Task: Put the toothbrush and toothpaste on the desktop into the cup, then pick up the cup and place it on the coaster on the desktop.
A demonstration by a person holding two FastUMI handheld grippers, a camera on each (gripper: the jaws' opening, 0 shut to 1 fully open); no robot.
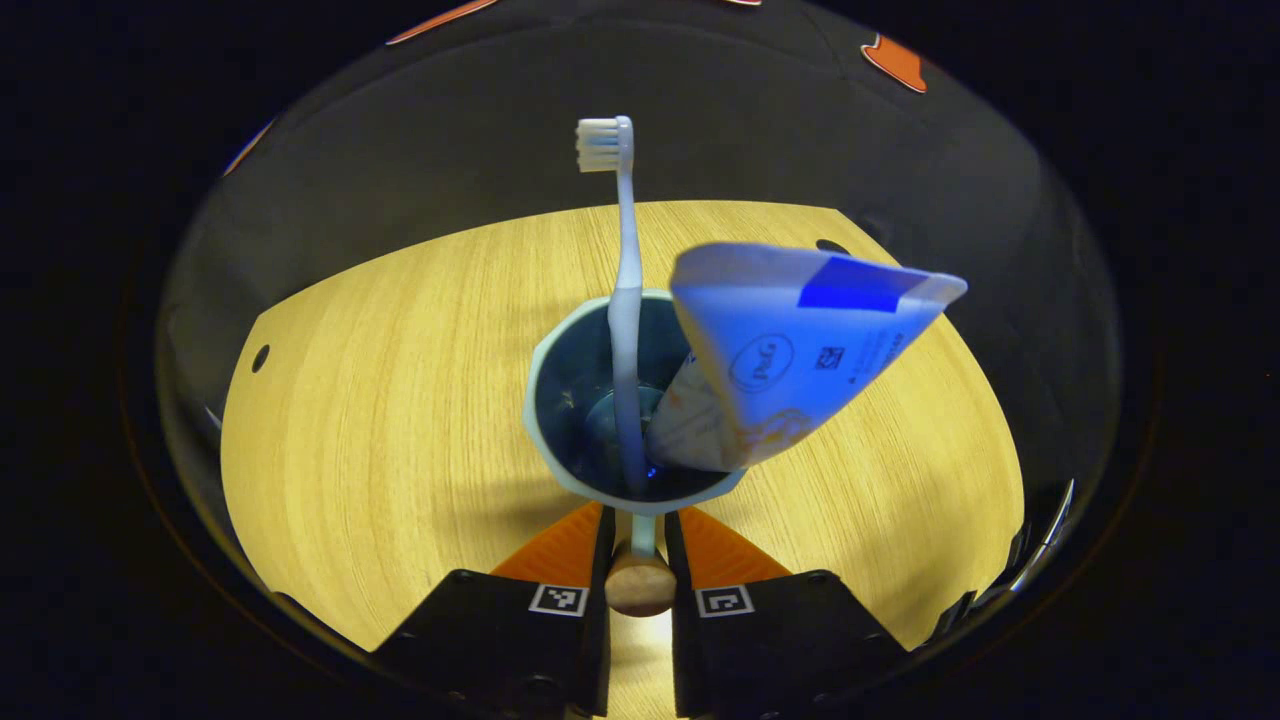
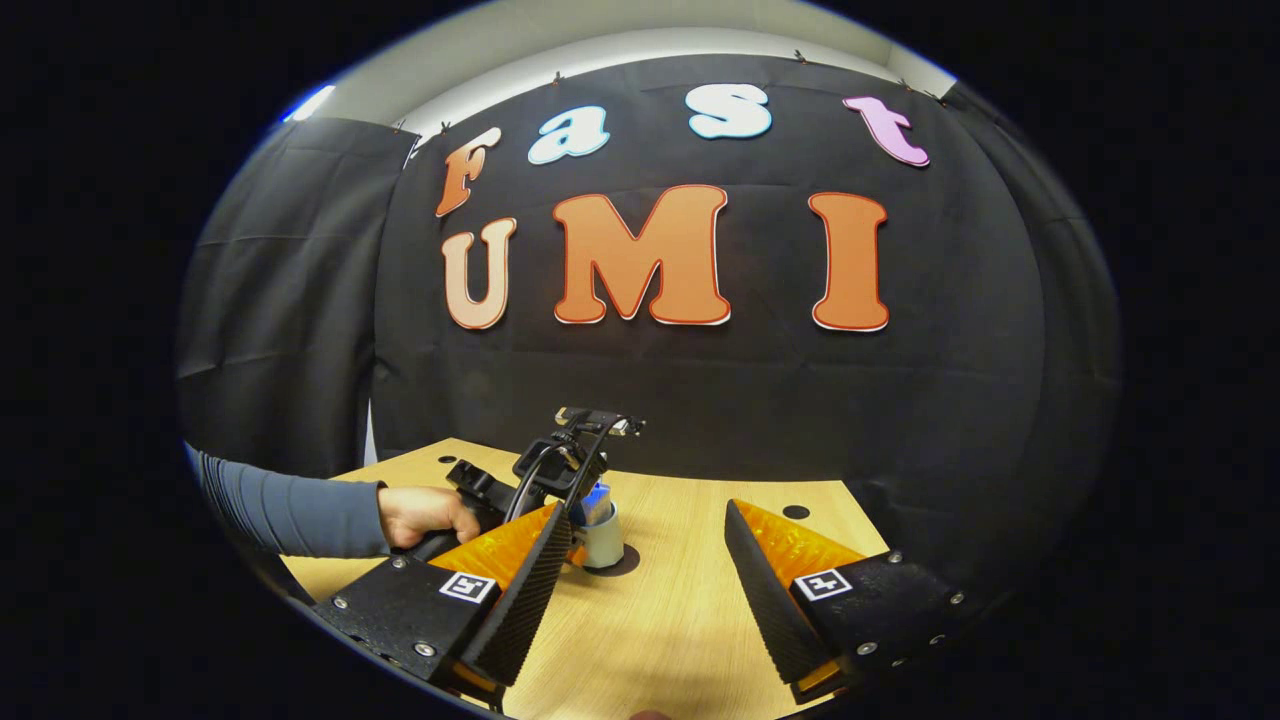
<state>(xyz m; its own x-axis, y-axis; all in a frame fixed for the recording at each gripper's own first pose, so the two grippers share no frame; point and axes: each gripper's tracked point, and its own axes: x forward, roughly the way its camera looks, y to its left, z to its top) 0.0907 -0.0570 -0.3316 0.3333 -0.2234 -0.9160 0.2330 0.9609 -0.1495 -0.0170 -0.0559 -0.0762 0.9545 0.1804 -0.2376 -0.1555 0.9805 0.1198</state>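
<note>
Clamping the cup's handle between its two fingers, the left gripper (image 1: pixel 640 545) has the cup (image 1: pixel 560 400) directly ahead of it, seen from above in the left gripper view: the thin stem of the handle runs between the fingers and ends in a rounded wooden knob (image 1: pixel 640 585) on the near side. Inside the cup, the toothbrush (image 1: pixel 622 300) stands nearly upright with its bristles at the top, and the toothpaste tube (image 1: pixel 790 350) leans out over the right rim, crimped end uppermost. So both items look to be in, and what remains is seating the cup on the coaster. From the right gripper view, the cup (image 2: pixel 603 535) sits on a dark round disc, which I take to be the coaster (image 2: pixel 625 565), on the wooden desktop (image 2: pixel 660 620), with a hand (image 2: pixel 425 515) and grey sleeve (image 2: pixel 290 515) reaching in from the left to hold the left gripper (image 2: pixel 560 480). Whether the cup's base rests fully on the disc I cannot tell at that size. The right gripper (image 2: pixel 650 560) hangs nearer the onlooker, fingers well apart and holding nothing, the cup lying beyond its left finger. The left hand is plainly the nearer one, and its next move would likely be a release, backing straight off along the handle's axis.
</note>
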